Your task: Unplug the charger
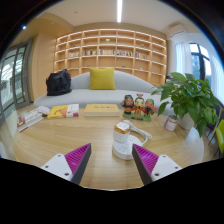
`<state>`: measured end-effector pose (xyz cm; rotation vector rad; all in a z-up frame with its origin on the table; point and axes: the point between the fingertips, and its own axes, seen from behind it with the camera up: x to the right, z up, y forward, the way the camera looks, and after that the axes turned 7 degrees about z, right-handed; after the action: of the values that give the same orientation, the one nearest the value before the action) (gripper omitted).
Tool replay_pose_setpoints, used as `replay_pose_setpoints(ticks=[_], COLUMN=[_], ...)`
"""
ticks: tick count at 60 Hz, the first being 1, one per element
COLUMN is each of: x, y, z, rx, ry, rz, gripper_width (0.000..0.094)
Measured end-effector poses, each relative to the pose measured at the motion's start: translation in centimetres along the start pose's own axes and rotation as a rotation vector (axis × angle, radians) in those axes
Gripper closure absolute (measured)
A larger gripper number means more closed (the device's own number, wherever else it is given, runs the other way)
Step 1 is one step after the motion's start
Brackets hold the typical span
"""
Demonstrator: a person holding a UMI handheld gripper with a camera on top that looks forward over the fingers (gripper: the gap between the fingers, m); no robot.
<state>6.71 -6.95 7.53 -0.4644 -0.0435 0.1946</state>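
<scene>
Yellow cushion [102, 78], black bag [58, 83], green plant [188, 98], magenta claw [112, 162] pads.

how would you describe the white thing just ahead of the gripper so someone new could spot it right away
Start at the wooden table in front of the grey sofa. Near the table's middle, just ahead of the open gripper and beyond its fingertips, stands a small white cylindrical object. It is plain white, unlike the leafy green potted plant to its right and the colourful figurines behind it.

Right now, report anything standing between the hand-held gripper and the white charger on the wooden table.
Nothing visible does. The white boxy charger stands on the light wooden table right at the open hand-held gripper's fingertips, in the gap between them. The leafy green potted plant sits beyond, off to the side.
</scene>
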Motion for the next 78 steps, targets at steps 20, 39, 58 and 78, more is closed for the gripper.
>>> replay_pose_setpoints(ticks=[20,39,58,78], x=[4.3,5.0,6.2,18.5], y=[11.3,11.0,-1.9,3.9], z=[1.6,2.3,25.5,1.5], rx=[0.027,0.059,0.529,-0.01], ry=[0.045,0.071,-0.091,-0.055], rz=[-0.042,-0.084,-0.078,-0.172], gripper_width=[0.0378,0.0692,0.0697,0.0627])
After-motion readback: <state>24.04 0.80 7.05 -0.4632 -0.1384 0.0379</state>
